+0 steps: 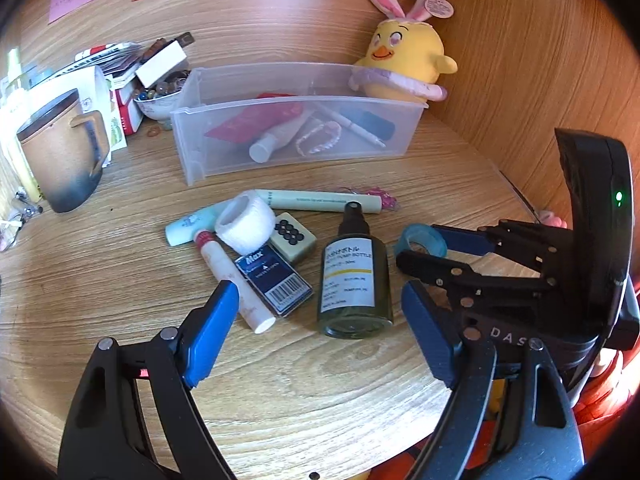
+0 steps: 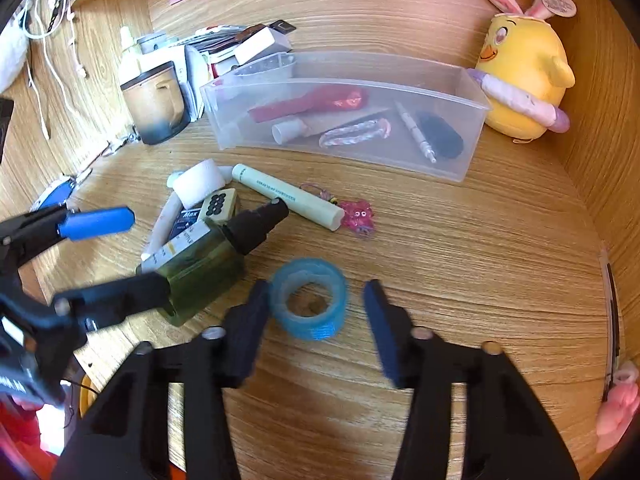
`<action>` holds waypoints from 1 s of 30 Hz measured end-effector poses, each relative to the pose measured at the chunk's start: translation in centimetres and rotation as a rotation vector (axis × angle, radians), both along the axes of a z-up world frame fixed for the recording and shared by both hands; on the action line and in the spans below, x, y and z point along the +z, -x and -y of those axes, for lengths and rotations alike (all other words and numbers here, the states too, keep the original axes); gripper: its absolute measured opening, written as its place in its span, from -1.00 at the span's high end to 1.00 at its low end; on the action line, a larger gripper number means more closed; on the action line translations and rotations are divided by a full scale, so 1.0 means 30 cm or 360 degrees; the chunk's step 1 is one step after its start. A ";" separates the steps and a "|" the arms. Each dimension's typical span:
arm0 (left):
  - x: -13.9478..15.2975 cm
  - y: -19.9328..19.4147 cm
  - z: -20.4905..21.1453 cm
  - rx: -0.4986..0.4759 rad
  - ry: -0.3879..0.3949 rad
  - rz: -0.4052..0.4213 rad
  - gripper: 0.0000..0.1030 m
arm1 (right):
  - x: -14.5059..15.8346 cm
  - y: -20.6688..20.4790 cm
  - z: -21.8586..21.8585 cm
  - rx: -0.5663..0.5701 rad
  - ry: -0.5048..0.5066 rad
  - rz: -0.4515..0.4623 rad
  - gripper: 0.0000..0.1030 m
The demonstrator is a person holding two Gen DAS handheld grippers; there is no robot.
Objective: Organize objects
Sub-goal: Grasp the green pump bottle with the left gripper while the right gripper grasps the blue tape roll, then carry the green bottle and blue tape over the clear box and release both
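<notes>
A clear plastic bin (image 1: 296,160) (image 2: 344,152) on the wooden desk holds a red packet, a white tube, a pen and a dark case. In front of it lie a green pump bottle (image 1: 354,284) (image 2: 200,264), a white gauze roll (image 1: 246,222), a staples box (image 1: 274,278), a mahjong tile (image 1: 292,236), a pale green tube (image 1: 320,200) (image 2: 288,196) and a blue tape roll (image 1: 420,240) (image 2: 308,298). My left gripper (image 1: 320,320) is open around the bottle's base. My right gripper (image 2: 316,312) (image 1: 416,248) is open, its pads on either side of the tape roll.
A yellow chick plush (image 1: 404,56) (image 2: 524,76) sits behind the bin's right end. A brown mug (image 1: 64,152) (image 2: 156,100), boxes and a bead bowl (image 1: 156,100) crowd the back left. A pink charm (image 2: 360,216) lies by the tube. Wooden walls close the back and right.
</notes>
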State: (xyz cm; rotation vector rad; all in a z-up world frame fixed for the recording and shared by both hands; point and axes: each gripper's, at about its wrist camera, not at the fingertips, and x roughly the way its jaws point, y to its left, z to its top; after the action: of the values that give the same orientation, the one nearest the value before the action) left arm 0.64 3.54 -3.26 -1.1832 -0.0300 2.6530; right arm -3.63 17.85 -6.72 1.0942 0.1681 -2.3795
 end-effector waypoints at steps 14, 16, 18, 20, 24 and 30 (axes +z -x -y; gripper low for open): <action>-0.045 0.074 -0.080 -0.0064 0.0042 0.0073 0.08 | 0.086 0.010 -0.126 -0.0137 0.0100 -0.0086 0.30; -0.047 0.077 -0.083 -0.0057 0.0048 0.0066 0.20 | 0.087 0.017 -0.150 -0.0157 0.0122 -0.0073 0.30; -0.048 0.078 -0.086 -0.0053 0.0050 0.0061 0.19 | 0.085 0.024 -0.168 -0.0175 0.0140 -0.0057 0.30; -0.047 0.080 -0.085 -0.0048 0.0043 0.0060 0.20 | 0.080 0.027 -0.179 -0.0187 0.0144 -0.0047 0.30; -0.028 0.079 -0.079 -0.0049 0.0009 0.0046 0.20 | 0.074 0.029 -0.181 -0.0192 0.0143 -0.0040 0.30; 0.030 0.076 -0.079 -0.0041 -0.0002 -0.0047 0.20 | 0.090 0.034 -0.172 -0.0178 0.0167 -0.0064 0.30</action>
State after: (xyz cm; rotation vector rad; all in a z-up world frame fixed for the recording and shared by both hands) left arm -1.63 5.90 -2.36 -1.1363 -0.0111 2.6470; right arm -4.66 23.00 -4.03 1.0321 -0.0046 -2.4799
